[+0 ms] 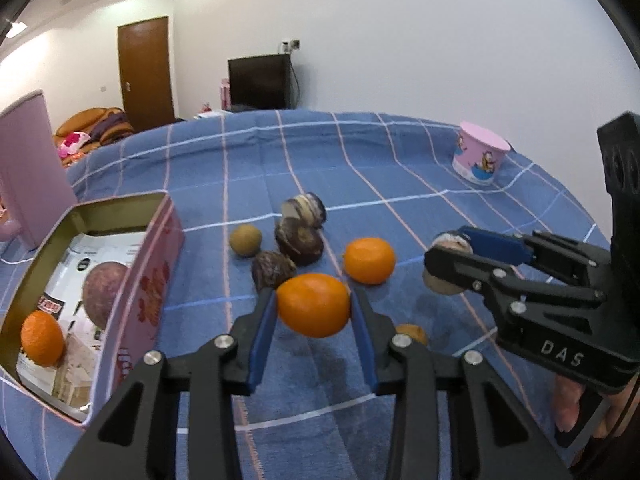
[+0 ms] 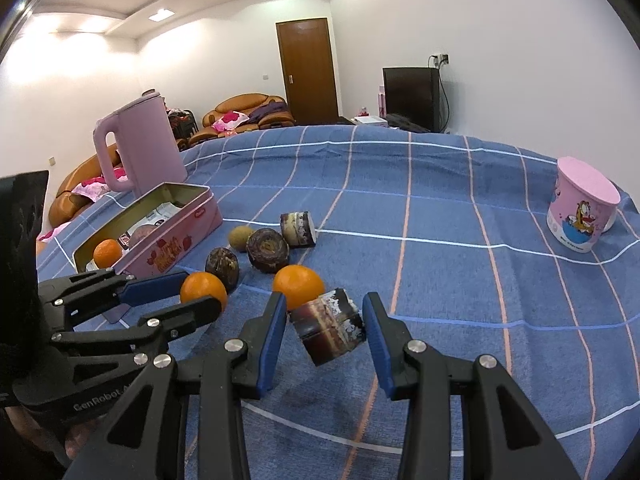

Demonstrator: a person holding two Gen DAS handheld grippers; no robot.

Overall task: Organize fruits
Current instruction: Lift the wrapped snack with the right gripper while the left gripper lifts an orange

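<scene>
My left gripper (image 1: 312, 296) is shut on an orange (image 1: 313, 312), its blue pads pressing both sides just above the blue checked cloth (image 1: 400, 168). My right gripper (image 2: 325, 304) is shut on a tilted dark layered cake piece (image 2: 328, 330). Each gripper shows in the other view: the right gripper (image 1: 447, 246) and the left gripper (image 2: 200, 292). The open pink tin (image 1: 156, 264) at the left holds an orange (image 1: 42, 338) and a round purplish fruit (image 1: 105, 292). Loose on the cloth lie another orange (image 1: 369, 260), a brown kiwi-like fruit (image 1: 245, 240) and three dark cakes (image 1: 298, 240).
A pink kettle (image 2: 140, 144) stands behind the tin (image 2: 168, 240). A pink cartoon cup (image 2: 580, 204) stands upside down at the far right. A small orange thing (image 1: 412, 332) peeks from behind my left gripper's right finger. A sofa, door and dark screen stand beyond the table.
</scene>
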